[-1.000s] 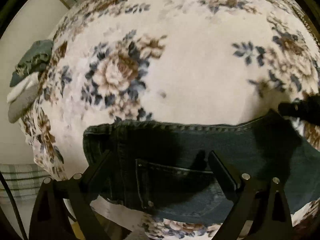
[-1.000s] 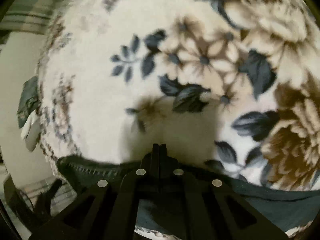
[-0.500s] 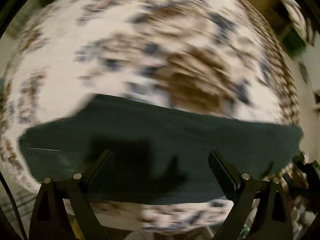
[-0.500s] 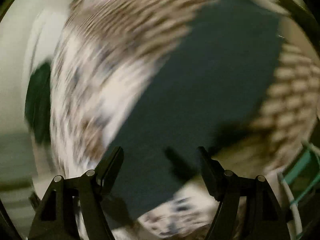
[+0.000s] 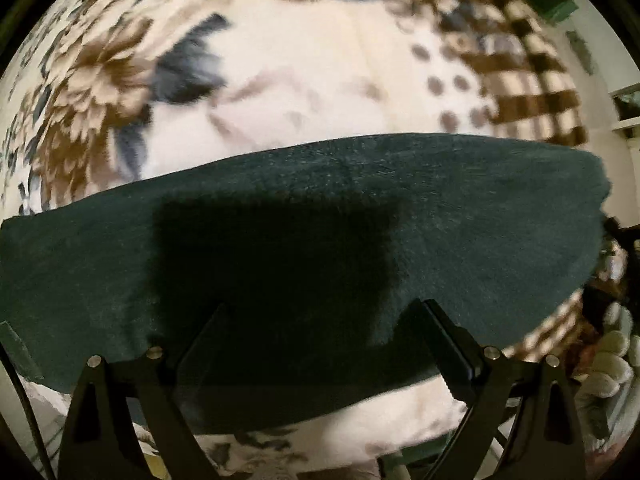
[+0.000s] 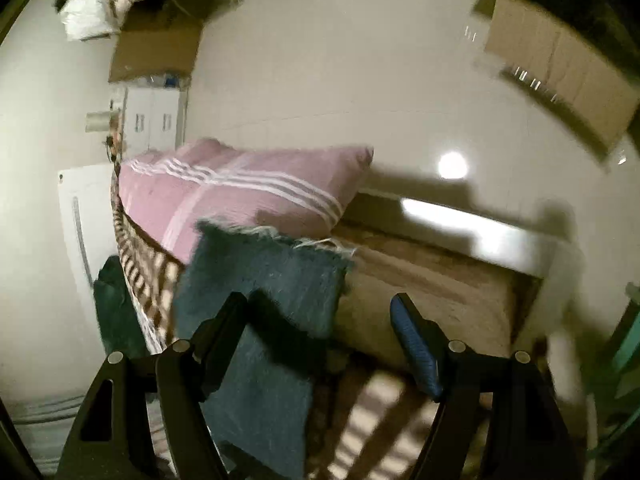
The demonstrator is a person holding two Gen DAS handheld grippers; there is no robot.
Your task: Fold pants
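Observation:
Dark blue jeans (image 5: 320, 208) lie flat across a floral blanket (image 5: 280, 72), one long leg running left to right in the left wrist view. My left gripper (image 5: 320, 320) hangs straight over this leg, open, its fingers apart above the cloth with only their shadow on it. In the right wrist view the frayed hem end of the jeans (image 6: 264, 280) lies on the blanket's checked border. My right gripper (image 6: 316, 316) is open over that end. Its left finger (image 6: 224, 320) sits above the denim, and the blue-padded right finger (image 6: 412, 340) stands off to the side of it.
A pink striped pillow (image 6: 240, 196) lies just beyond the hem, by a pale bed frame (image 6: 460, 224). Cardboard boxes (image 6: 156, 52) stand on the glossy floor. A dark green cloth (image 6: 116, 312) hangs at the bed's left edge. A white-gloved hand (image 5: 612, 356) shows at right.
The right gripper, shut at the waistband, has opened and swung to the hem end. The left gripper, still open, has travelled from the back pocket along the leg.

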